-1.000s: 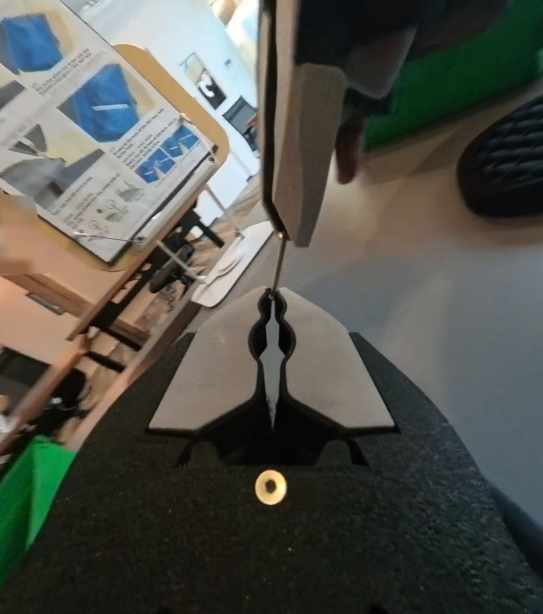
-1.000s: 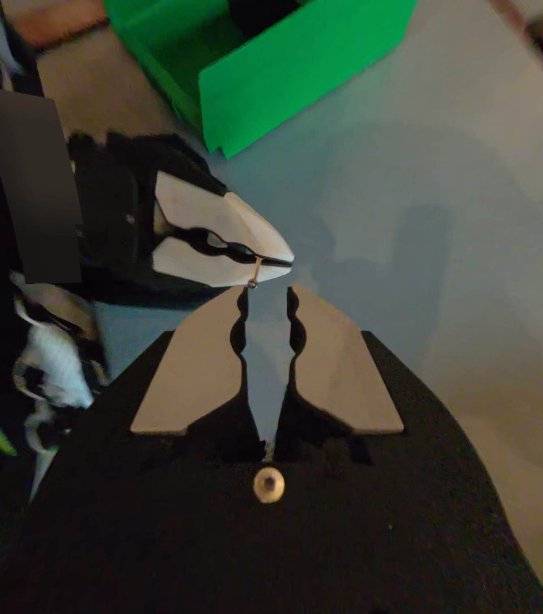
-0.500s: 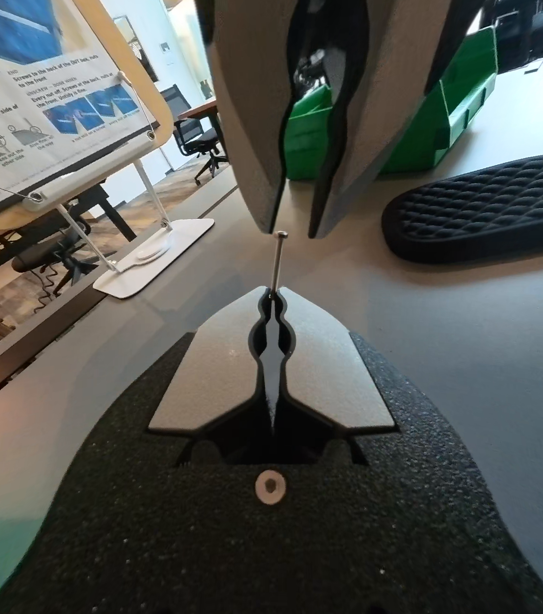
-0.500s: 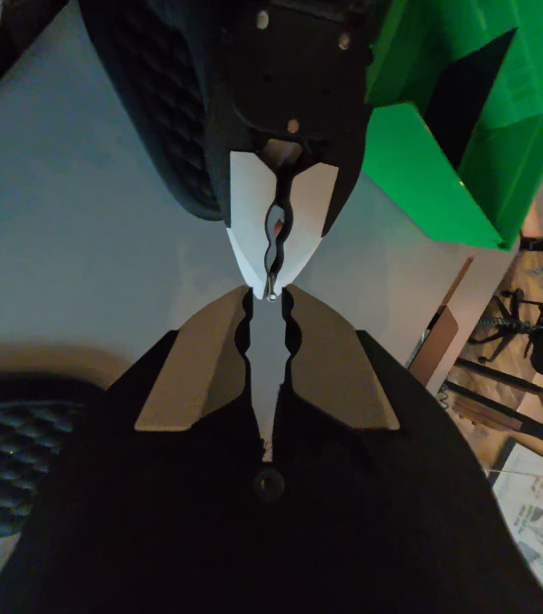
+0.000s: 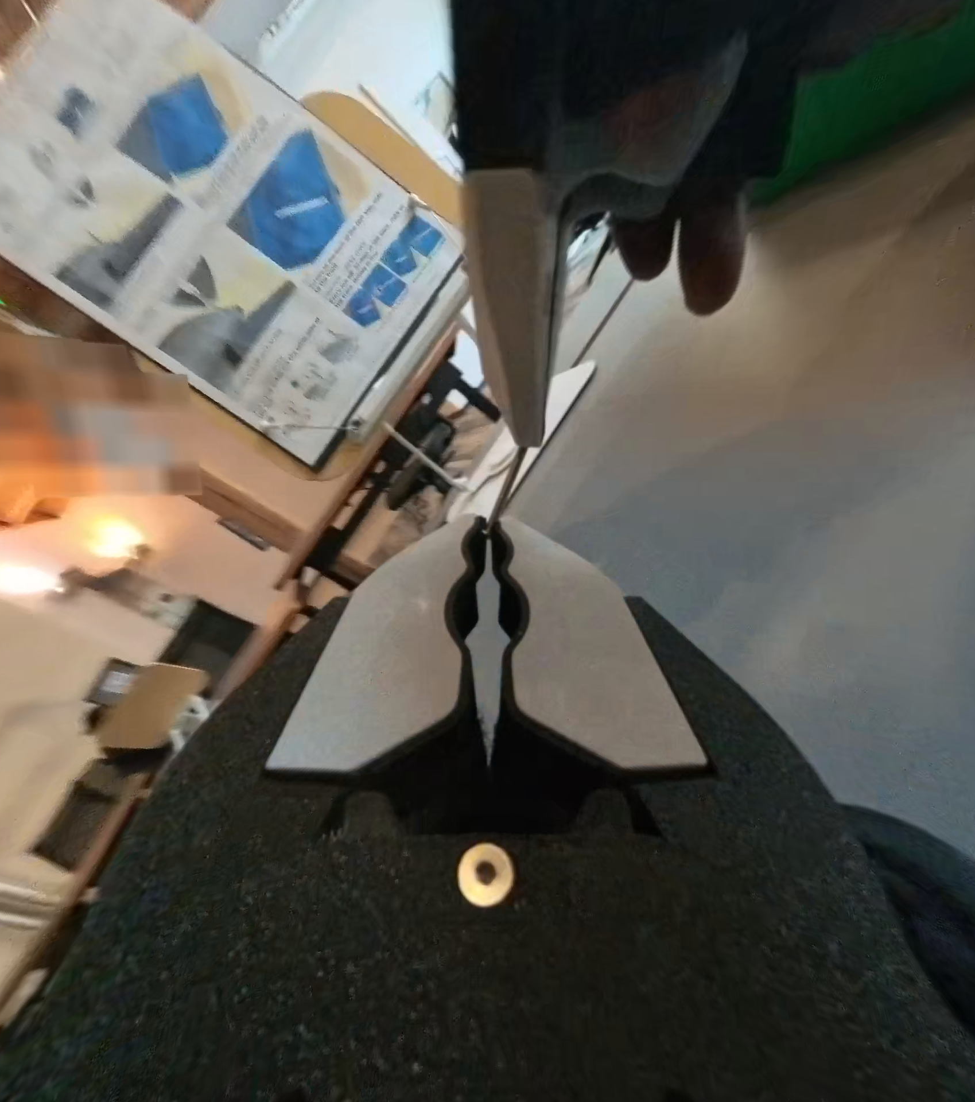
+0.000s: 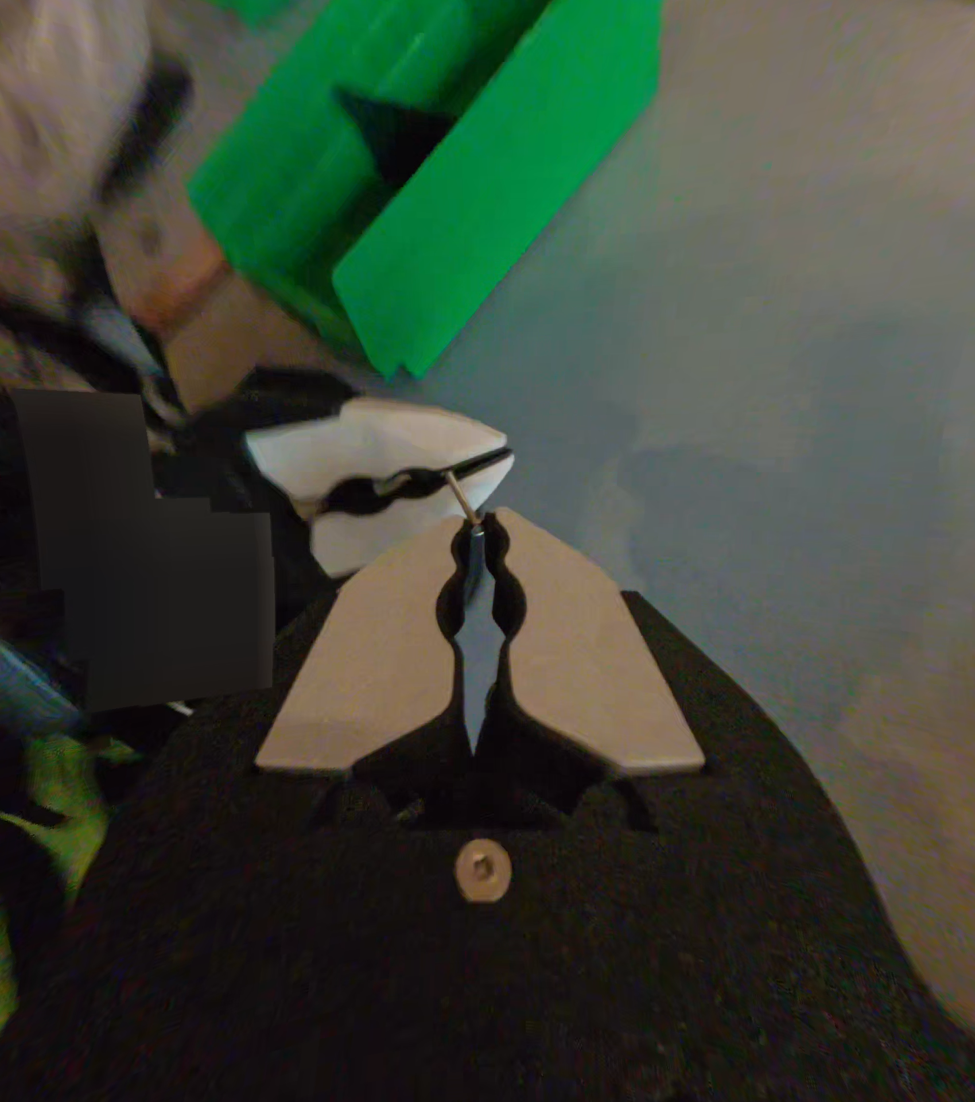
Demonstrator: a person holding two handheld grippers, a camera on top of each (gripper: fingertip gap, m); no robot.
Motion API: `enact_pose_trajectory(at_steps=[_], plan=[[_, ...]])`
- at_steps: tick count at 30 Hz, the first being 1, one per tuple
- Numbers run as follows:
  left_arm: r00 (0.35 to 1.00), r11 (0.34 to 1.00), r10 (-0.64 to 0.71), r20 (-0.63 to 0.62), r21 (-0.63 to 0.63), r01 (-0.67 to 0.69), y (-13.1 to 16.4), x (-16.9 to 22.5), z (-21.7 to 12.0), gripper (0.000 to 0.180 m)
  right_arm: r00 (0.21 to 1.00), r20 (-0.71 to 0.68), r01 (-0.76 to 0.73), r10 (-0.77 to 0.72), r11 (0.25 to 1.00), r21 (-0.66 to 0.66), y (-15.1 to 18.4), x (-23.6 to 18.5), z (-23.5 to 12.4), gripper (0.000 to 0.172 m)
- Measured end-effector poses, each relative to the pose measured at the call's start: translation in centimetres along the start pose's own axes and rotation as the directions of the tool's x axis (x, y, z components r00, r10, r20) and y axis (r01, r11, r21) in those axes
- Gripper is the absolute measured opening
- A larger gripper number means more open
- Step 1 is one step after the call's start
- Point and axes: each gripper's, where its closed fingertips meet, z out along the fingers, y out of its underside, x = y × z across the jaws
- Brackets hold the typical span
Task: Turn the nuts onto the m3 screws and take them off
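1. The thin silver metal screw [image 5: 511, 486] is the landmark: it spans the short gap between the two grippers, above the pale grey tabletop [image 5: 801, 536].
2. The left gripper [image 5: 488, 525] has its grey jaws closed, pinching the near end of the screw at the very tips.
3. The right gripper [image 6: 477, 520] has its tan-looking jaws drawn narrow and closed on the far end of the screw, where a small metal piece, likely the nut [image 6: 476, 528], sits between the tips; it is too small to tell for certain.
4. In the left wrist view the right gripper comes down onto the screw from above, edge-on.
5. Behind the screw in the right wrist view lies a bright green plastic bin [image 6: 473, 197].
6. To the left of the screw in the left wrist view stands a tilted printed instruction sheet [image 5: 222, 238] on a white stand.
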Motion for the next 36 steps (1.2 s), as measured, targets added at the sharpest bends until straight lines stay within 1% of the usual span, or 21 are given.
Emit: enact_pose_trajectory(at_steps=[1, 2, 3, 5, 7, 8, 10, 11, 14, 16, 20, 23, 25, 26, 27, 29, 31, 33, 34, 35, 36], plan=[[1.000, 1.000, 0.014, -0.006, 0.003, -0.014, -0.1, 0.2, 0.0, 0.001, 0.987, 0.035, -0.157, 0.156, 0.987, 0.034, 0.2, 0.1, 0.0, 0.003], [1.000, 1.000, -0.004, -0.029, 0.012, 0.004, -0.1, 0.5, 0.0, 0.001, 0.971, 0.062, -0.234, 0.231, 0.971, 0.045, 0.5, 0.1, -0.1, 0.004], [0.998, 0.999, -0.037, -0.059, 0.017, 0.038, -0.1, 0.8, 0.0, 0.001, 0.974, 0.079, -0.218, 0.214, 0.975, 0.048, 0.6, 0.0, -0.1, 0.007], [0.984, 0.992, -0.120, -0.130, 0.032, 0.125, -0.3, 1.4, 0.2, 0.001, 0.996, 0.069, -0.054, 0.050, 0.997, 0.049, 0.7, 0.0, -0.4, 0.014], [0.955, 0.973, -0.215, -0.203, 0.042, 0.227, -0.6, 1.9, 0.1, 0.001, 0.975, 0.067, 0.212, -0.213, 0.977, 0.022, 0.6, -0.3, -0.7, 0.021], [0.934, 0.958, -0.269, -0.235, 0.040, 0.285, -0.7, 2.1, 0.1, 0.001, 0.931, 0.084, 0.355, -0.355, 0.935, 0.010, 0.6, -0.6, -0.8, 0.024], [0.880, 0.917, -0.371, -0.296, 0.035, 0.398, -0.9, 2.2, 0.0, 0.000, 0.801, 0.127, 0.592, -0.585, 0.806, -0.025, 0.7, -1.1, -1.1, 0.031], [0.853, 0.897, -0.410, -0.323, 0.026, 0.441, -0.8, 2.3, 0.0, 0.000, 0.728, 0.144, 0.682, -0.670, 0.729, -0.055, 0.9, -1.2, -1.1, 0.040], [0.788, 0.850, -0.483, -0.383, 0.012, 0.527, -1.0, 2.6, -0.2, 0.001, 0.491, 0.169, 0.871, -0.854, 0.483, -0.091, 0.7, -1.4, -1.2, 0.035], [0.764, 0.835, -0.499, -0.409, 0.009, 0.550, -1.1, 2.8, -0.2, 0.001, 0.372, 0.201, 0.928, -0.906, 0.359, -0.099, 0.4, -1.6, -1.2, 0.032], [0.719, 0.808, -0.518, -0.464, 0.010, 0.589, -1.4, 3.1, -0.5, 0.001, 0.199, 0.266, 0.977, -0.943, 0.171, -0.124, -0.1, -1.4, -1.0, 0.023], [0.694, 0.797, -0.524, -0.493, 0.005, 0.605, -1.5, 3.2, -0.6, 0.001, 0.104, 0.315, 0.990, -0.943, 0.067, -0.127, -0.1, -1.3, -0.7, 0.015], [0.680, 0.789, -0.531, -0.506, 0.000, 0.615, -1.5, 3.3, -0.6, 0.001, 0.064, 0.326, 0.992, -0.943, 0.024, -0.124, -0.1, -1.3, -0.5, 0.005], [0.671, 0.784, -0.534, -0.514, -0.004, 0.621, -1.5, 3.3, -0.6, 0.001, 0.073, 0.328, 0.992, -0.942, 0.034, -0.122, -0.1, -1.4, -0.5, 0.005], [0.665, 0.779, -0.540, -0.515, -0.006, 0.627, -1.5, 3.3, -0.6, 0.001, 0.109, 0.321, 0.989, -0.941, 0.069, -0.132, -0.2, -1.4, -0.4, 0.004], [0.668, 0.773, -0.552, -0.500, -0.005, 0.635, -1.4, 3.0, -0.5, 0.000, 0.232, 0.272, 0.968, -0.934, 0.194, -0.160, -0.5, -1.3, -0.3, 0.004], [0.690, 0.777, -0.563, -0.454, -0.005, 0.630, -1.0, 2.6, -0.3, 0.000, 0.422, 0.190, 0.903, -0.887, 0.391, -0.179, -0.8, -1.1, -0.2, 0.003], [0.743, 0.807, -0.546, -0.387, -0.003, 0.591, -0.6, 2.3, 0.0, 0.000, 0.654, 0.081, 0.750, -0.752, 0.631, -0.198, -0.9, -0.8, -0.1, 0.003], [0.788, 0.841, -0.509, -0.347, -0.003, 0.542, -0.4, 2.2, 0.2, 0.001, 0.780, 0.029, 0.617, -0.625, 0.759, -0.208, -0.6, -0.5, -0.1, 0.003], [0.830, 0.874, -0.462, -0.312, -0.003, 0.485, -0.2, 2.3, 0.3, 0.001, 0.885, 0.001, 0.455, -0.465, 0.866, -0.209, -0.2, -0.3, -0.2, 0.003], [0.857, 0.896, -0.424, -0.292, 0.000, 0.444, -0.2, 2.4, 0.3, 0.001, 0.955, -0.013, 0.287, -0.296, 0.937, -0.201, 0.2, -0.3, -0.3, 0.003]])
